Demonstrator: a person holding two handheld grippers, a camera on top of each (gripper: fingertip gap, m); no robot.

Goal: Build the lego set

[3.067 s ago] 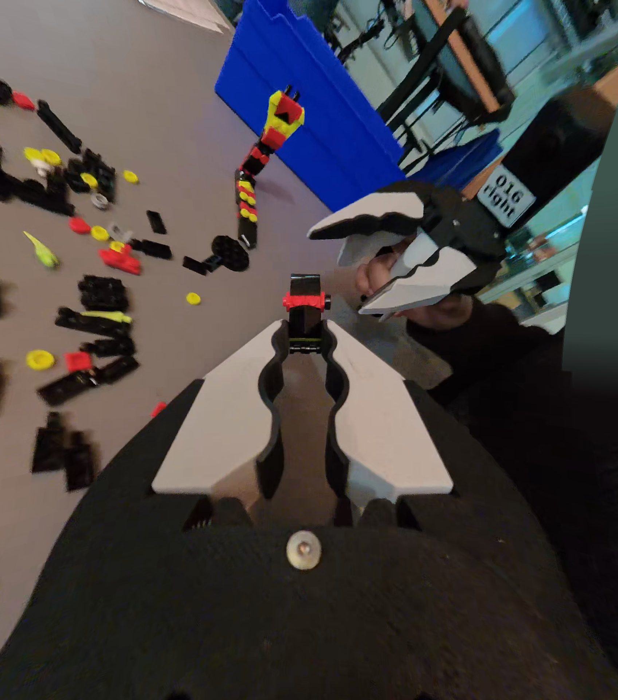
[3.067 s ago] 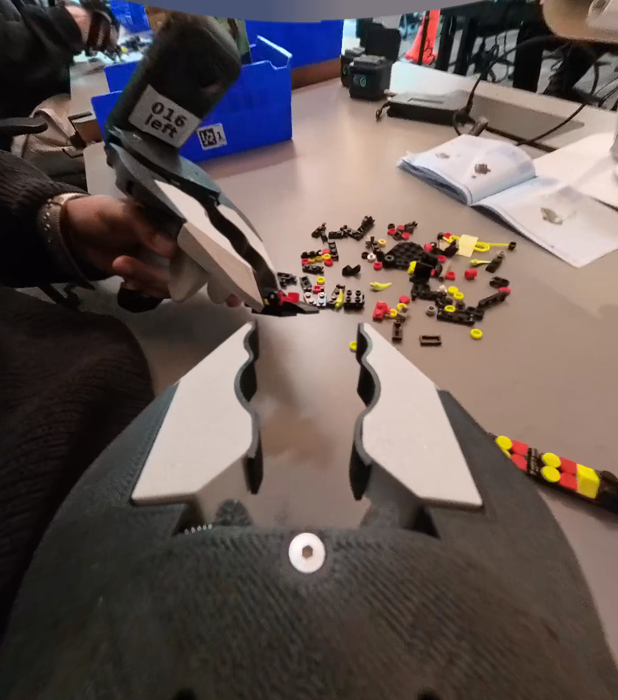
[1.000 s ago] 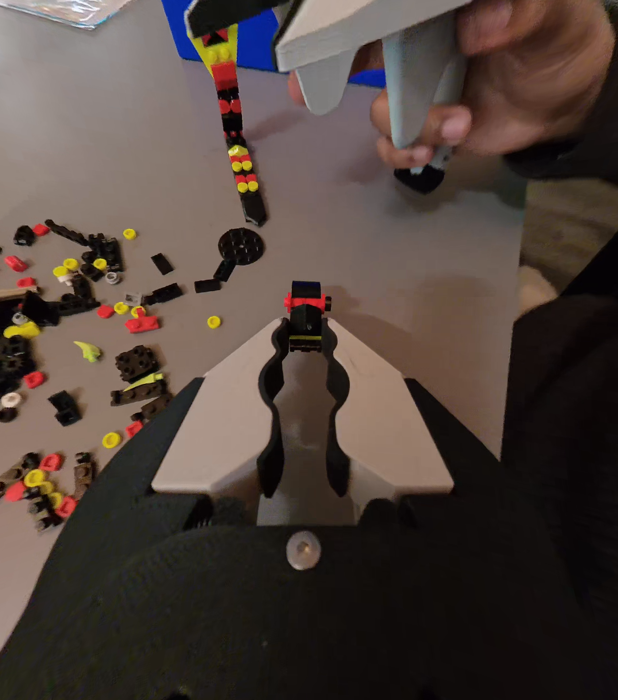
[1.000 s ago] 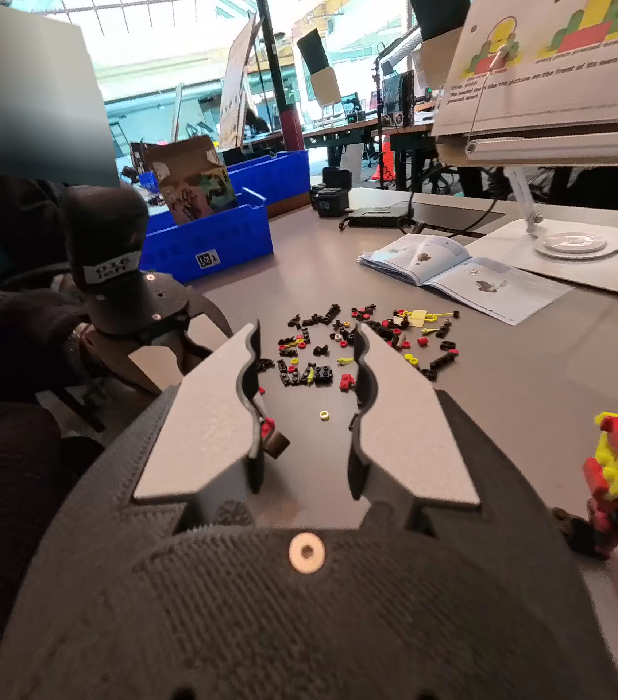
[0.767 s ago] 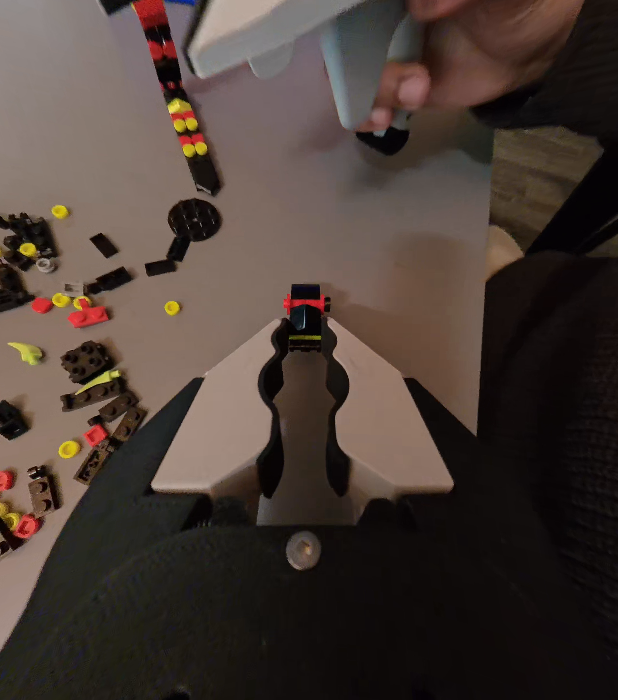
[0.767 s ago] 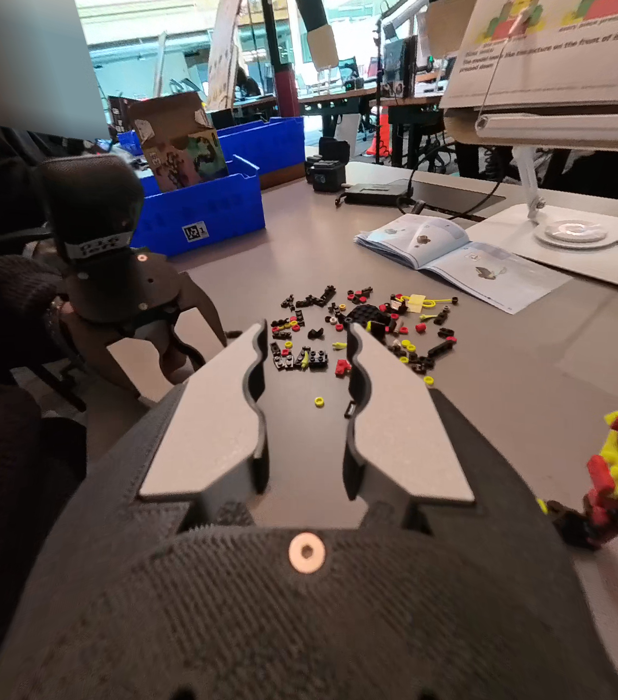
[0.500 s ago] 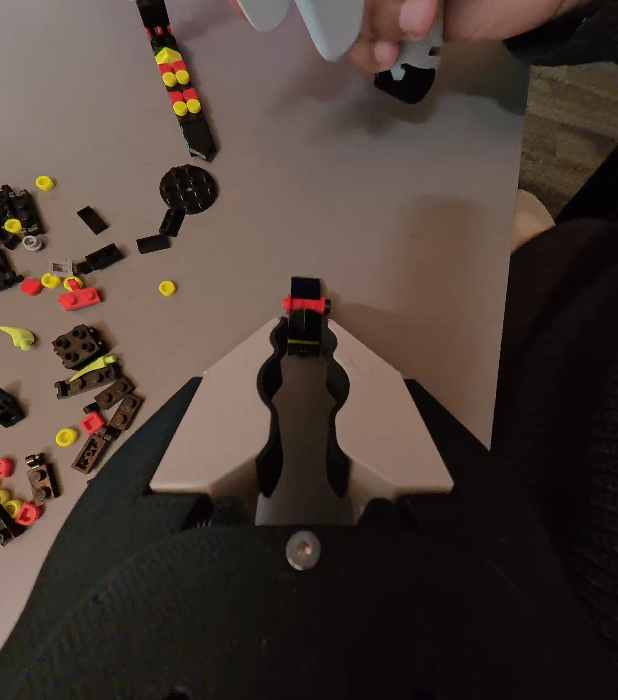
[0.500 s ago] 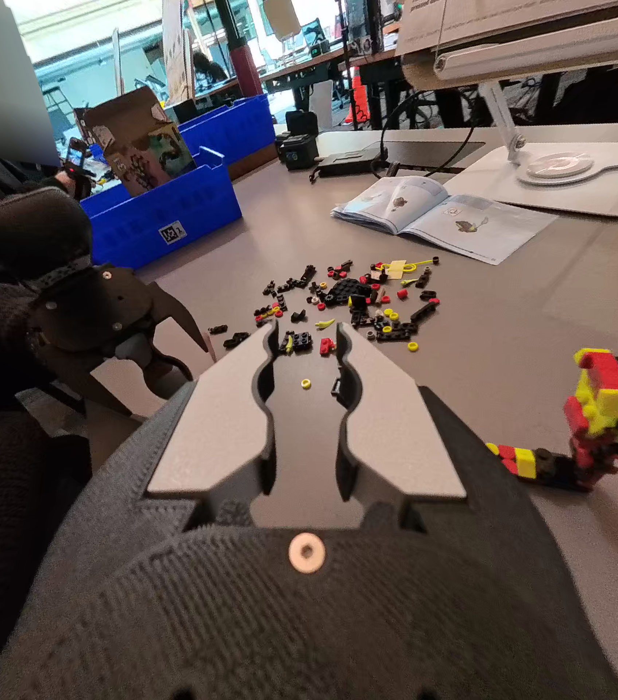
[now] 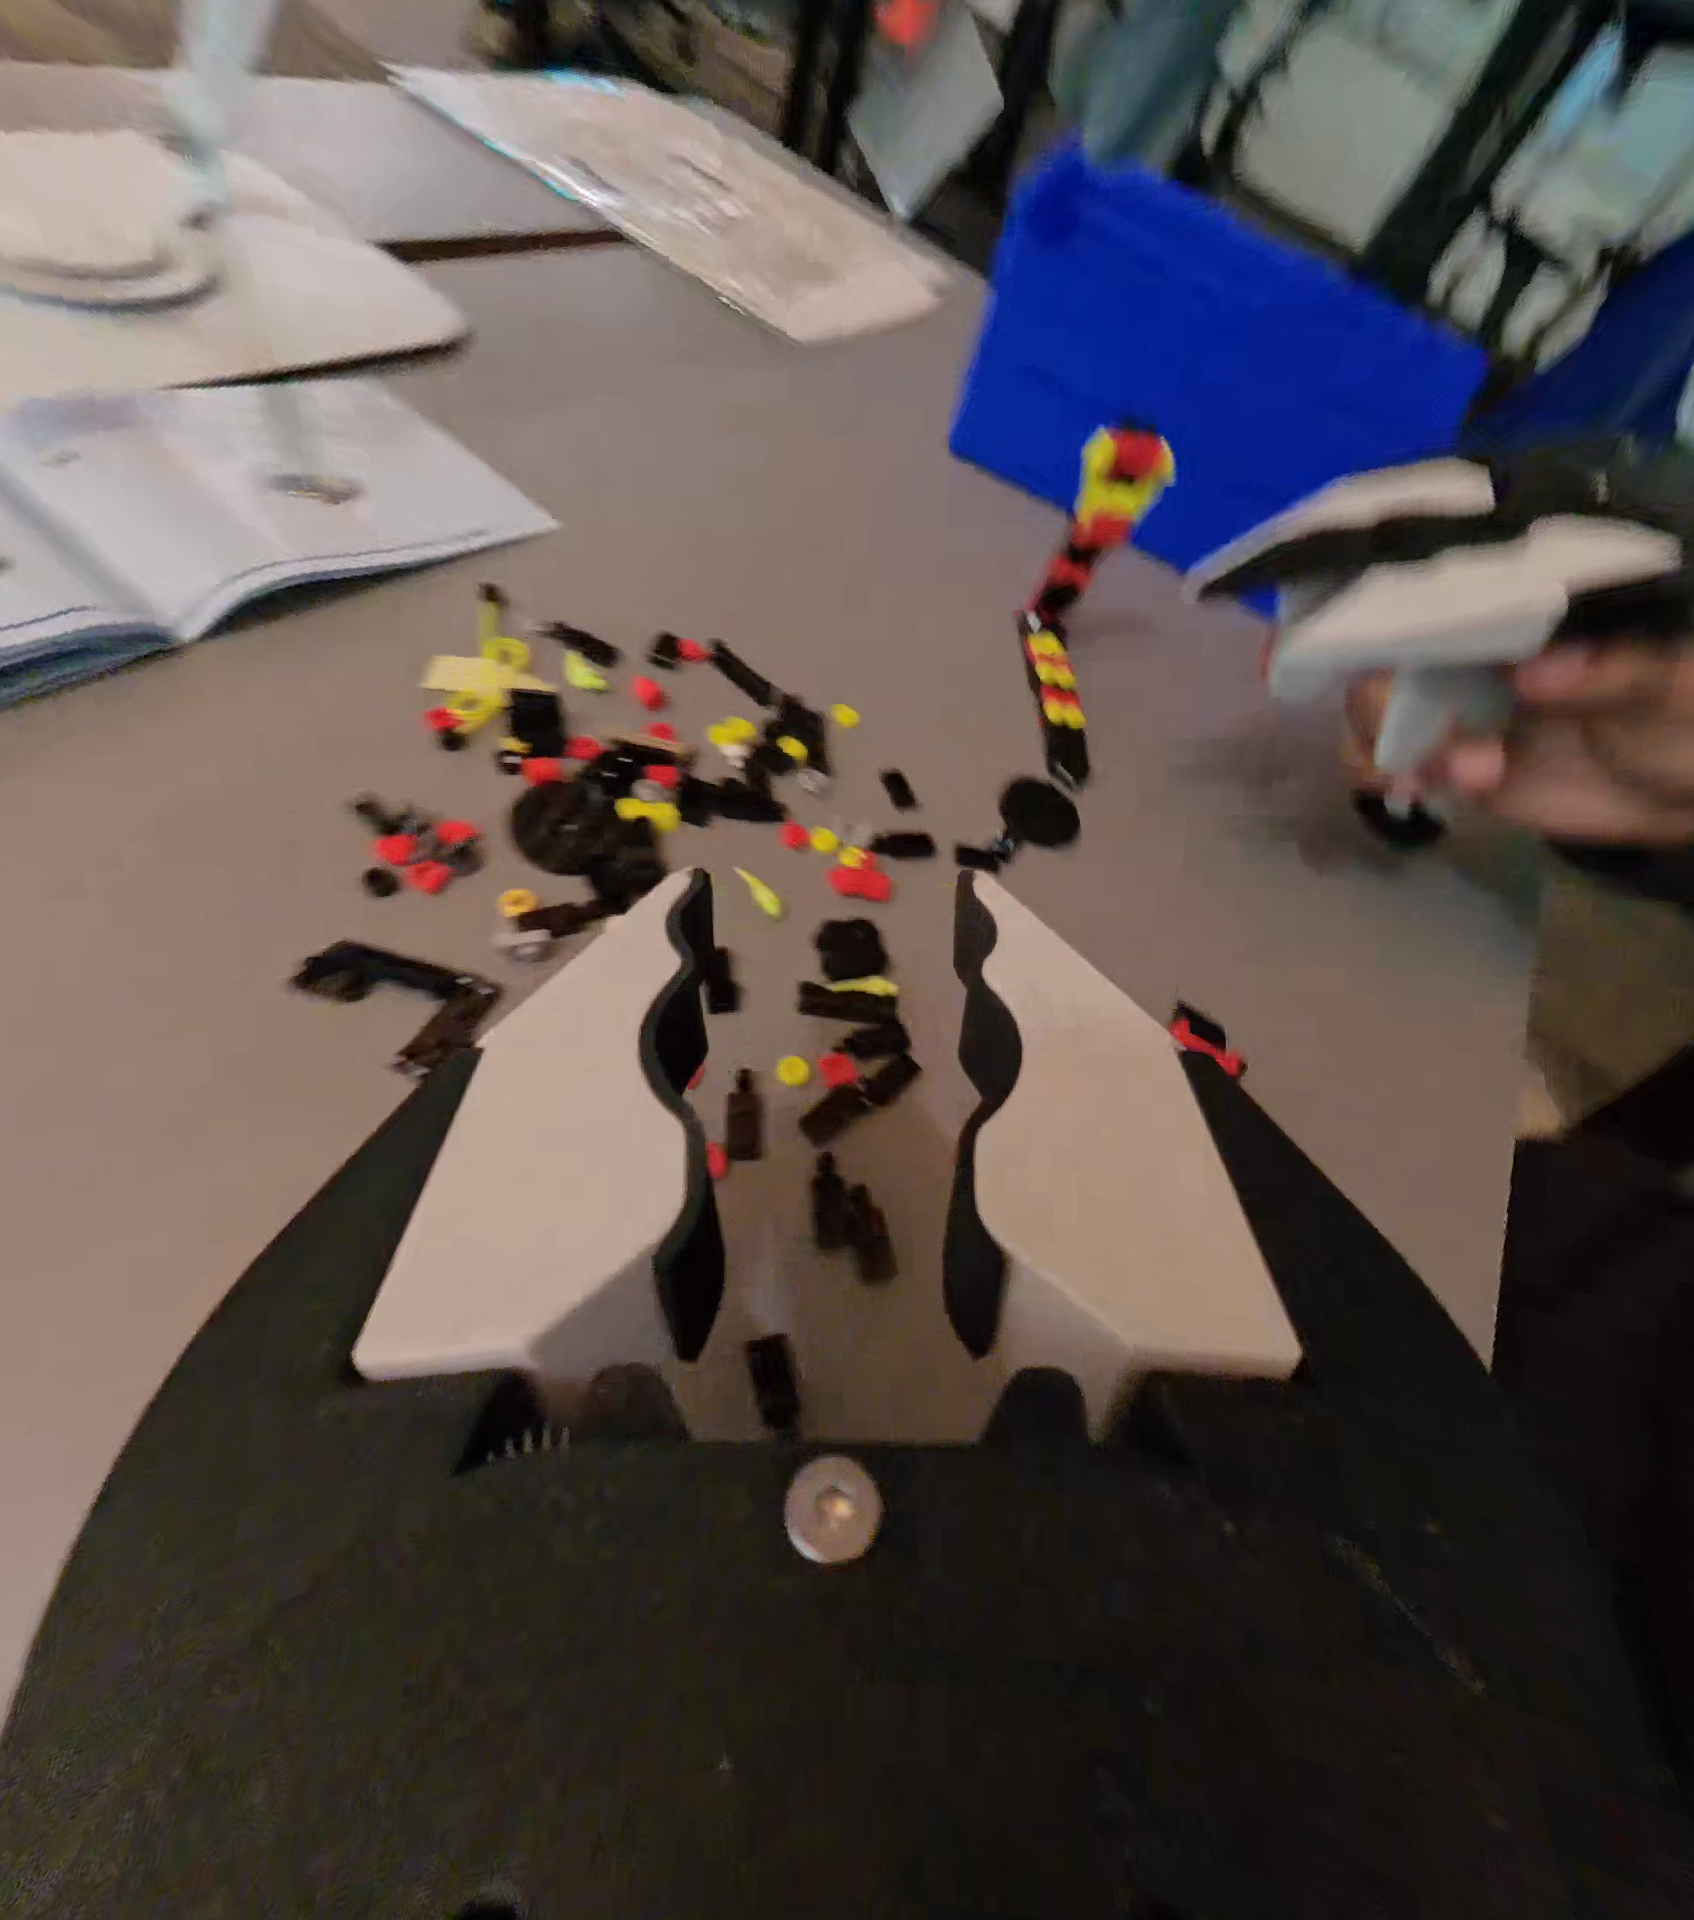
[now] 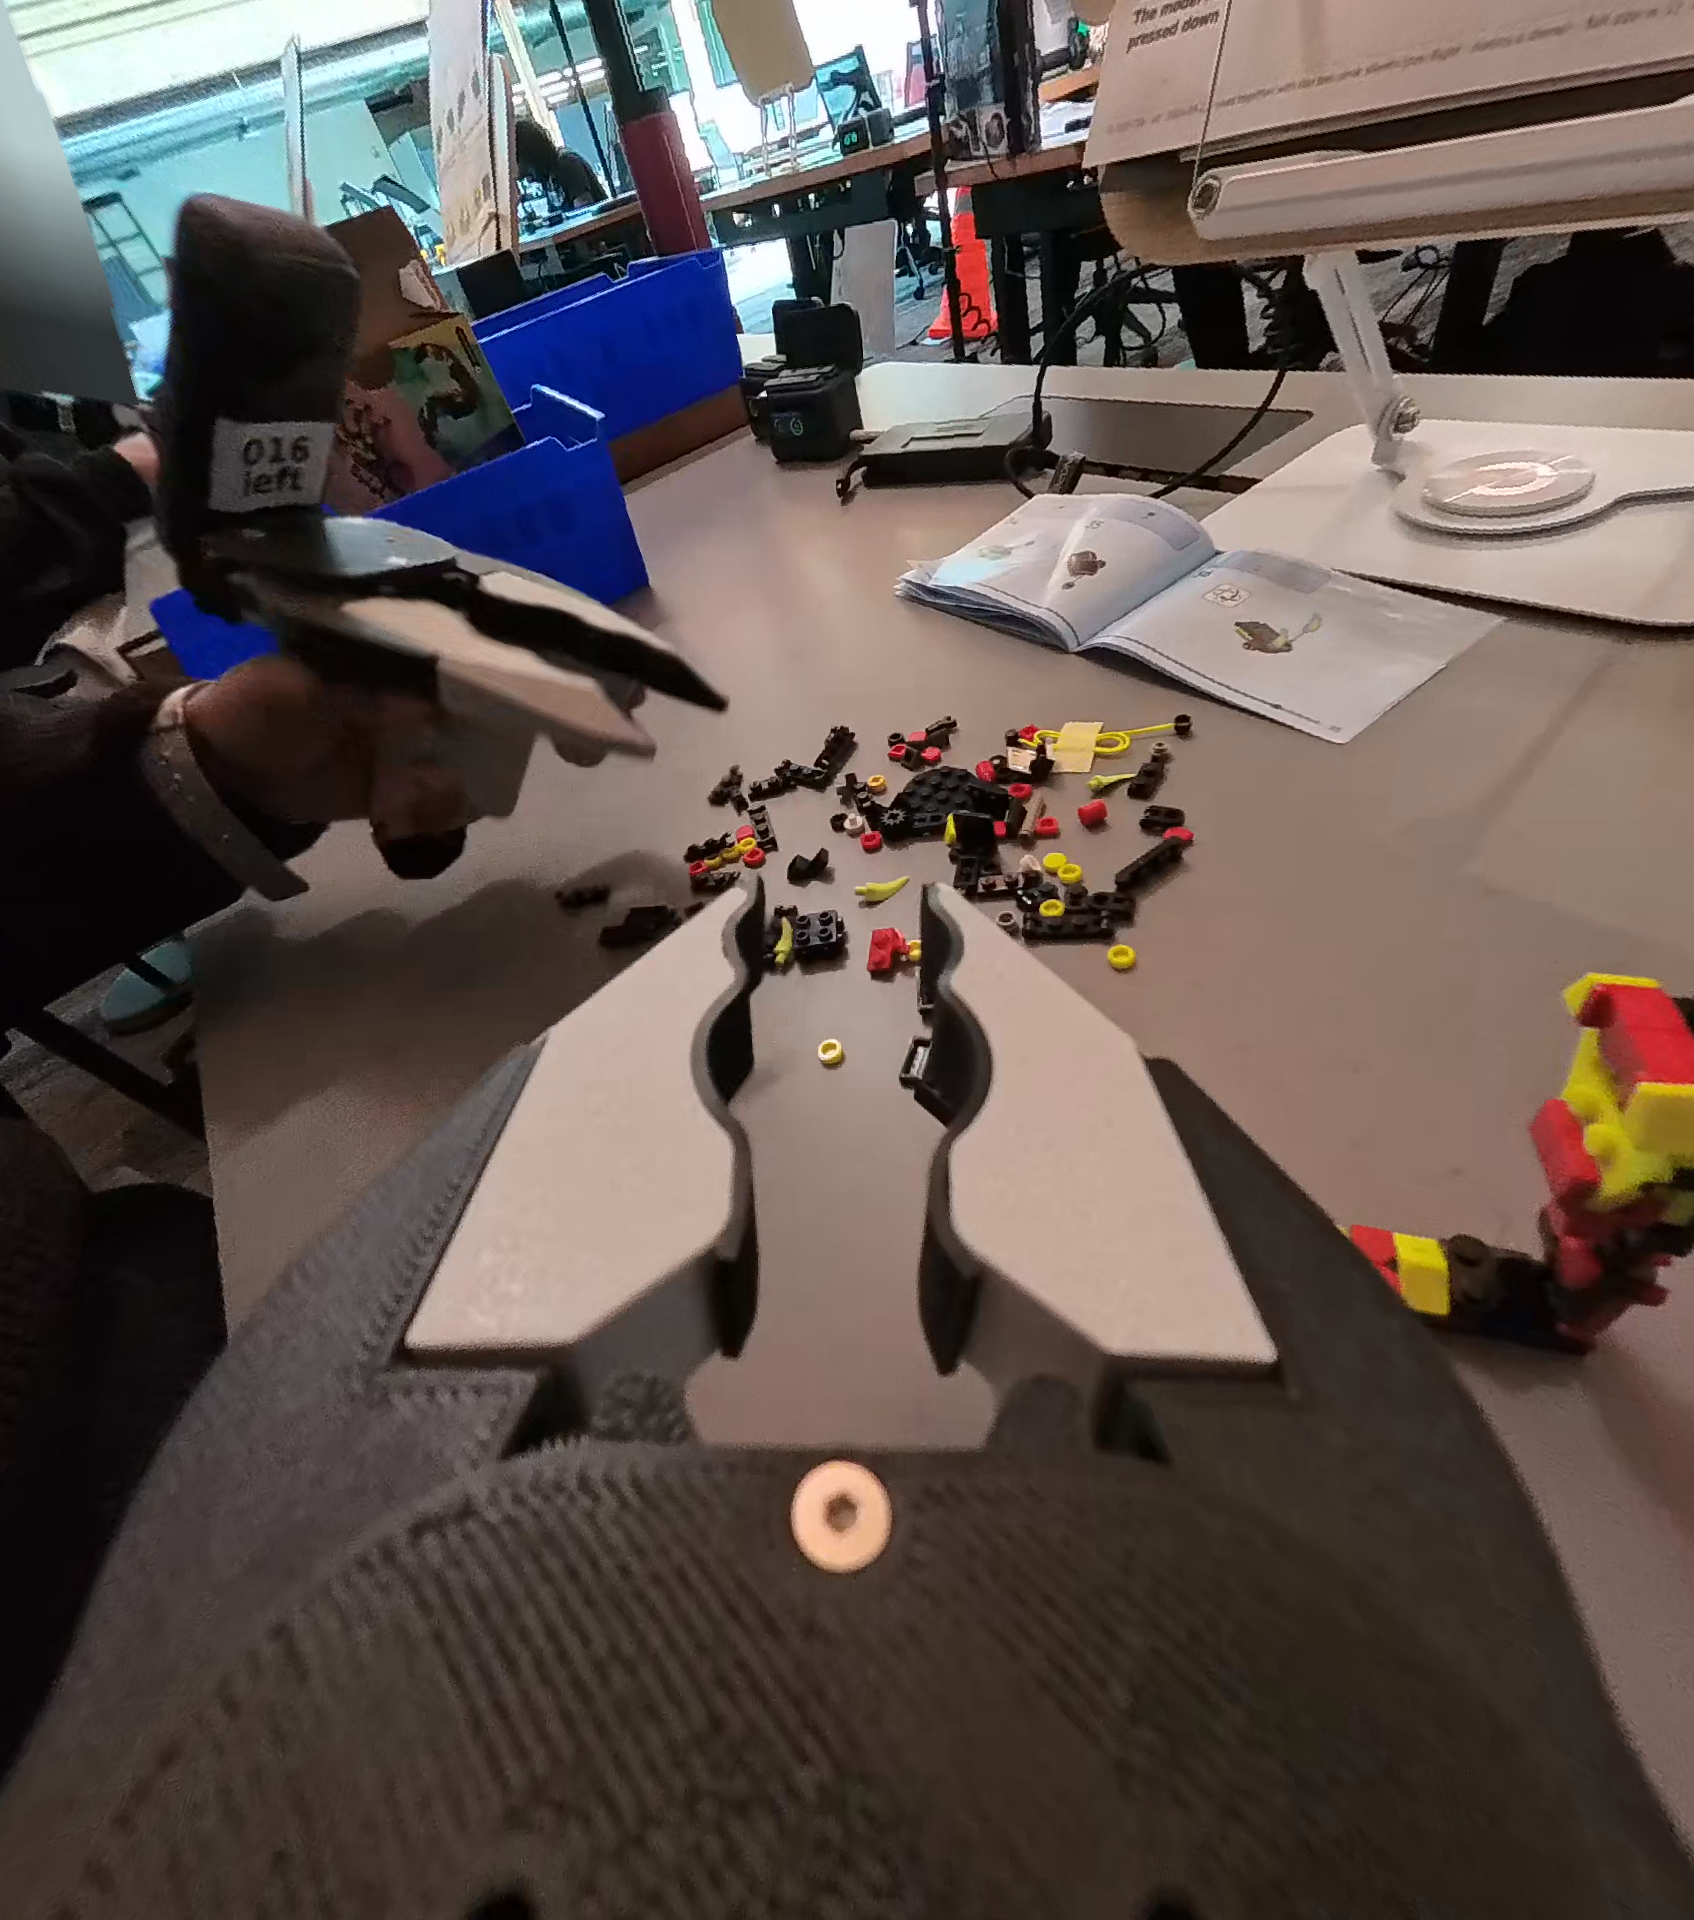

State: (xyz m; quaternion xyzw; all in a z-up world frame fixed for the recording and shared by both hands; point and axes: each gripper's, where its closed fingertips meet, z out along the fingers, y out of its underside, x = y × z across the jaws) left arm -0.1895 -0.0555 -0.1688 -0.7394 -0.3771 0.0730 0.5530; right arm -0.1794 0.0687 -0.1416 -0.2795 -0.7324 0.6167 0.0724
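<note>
Hovering above the table point(image 10: 1445, 831), we are holding both grippers empty: the left gripper point(image 9: 827, 914) is spread wide over the near edge of the loose pieces point(image 9: 677, 790), and the right gripper point(image 10: 835, 935) is parted more narrowly, with nothing between its fingers. Scattered black, red and yellow bits are lying near the middle of the table, beside the open instruction booklet point(image 10: 1186, 603). A built red, yellow and black chain point(image 10: 1612, 1164) is lying to the right of the right gripper, its thick end rearing up off the surface. We are judging these parts as very light, hard and slick, so they are likely to skate or flip if nudged from one side; we are thinking a squeeze across two flat opposite faces, low on the piece, is safest. The chain is looking jointed and floppy, so we are planning to grasp it near its blocky end rather than mid-length. A blue bin point(image 10: 531, 509) is standing behind the left gripper.
</note>
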